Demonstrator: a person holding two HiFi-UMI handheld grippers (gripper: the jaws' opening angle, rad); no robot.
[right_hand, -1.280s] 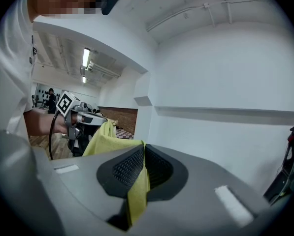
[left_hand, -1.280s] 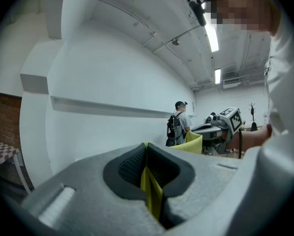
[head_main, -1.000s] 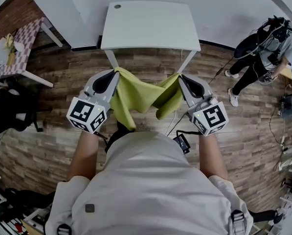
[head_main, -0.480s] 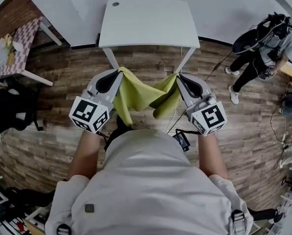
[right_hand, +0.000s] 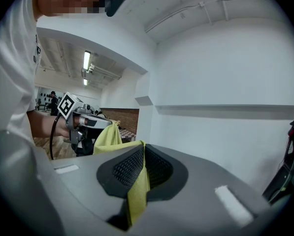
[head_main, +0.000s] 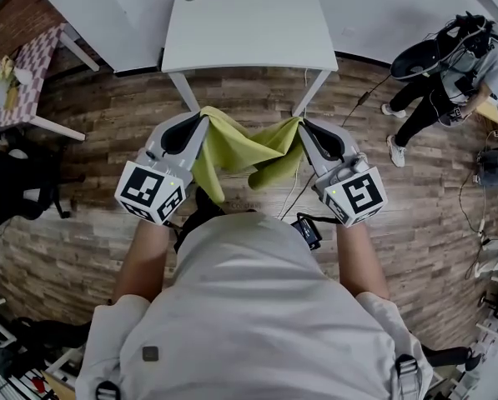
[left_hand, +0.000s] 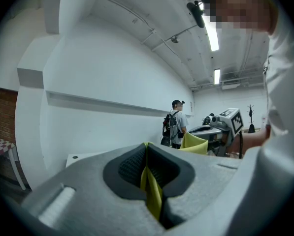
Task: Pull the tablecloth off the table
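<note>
A yellow-green tablecloth (head_main: 240, 150) hangs in the air between my two grippers, off the bare white table (head_main: 249, 27) that stands beyond it. My left gripper (head_main: 201, 116) is shut on the cloth's left corner, and a yellow strip (left_hand: 150, 193) shows pinched between its jaws. My right gripper (head_main: 299, 122) is shut on the right corner, with cloth (right_hand: 137, 195) squeezed between its jaws. The cloth sags in folds between the grippers in front of my body. In each gripper view the other gripper (left_hand: 224, 127) (right_hand: 80, 119) shows with cloth hanging from it.
Wood-plank floor (head_main: 107, 123) lies all around. A small table with a checked cloth (head_main: 27, 73) stands at far left. A person (head_main: 445, 65) with a backpack stands at upper right. Cables (head_main: 365, 107) run over the floor by the white table's right leg.
Both grippers with the cloth have drawn further back from the white table, and the cloth hangs more bunched between them.
</note>
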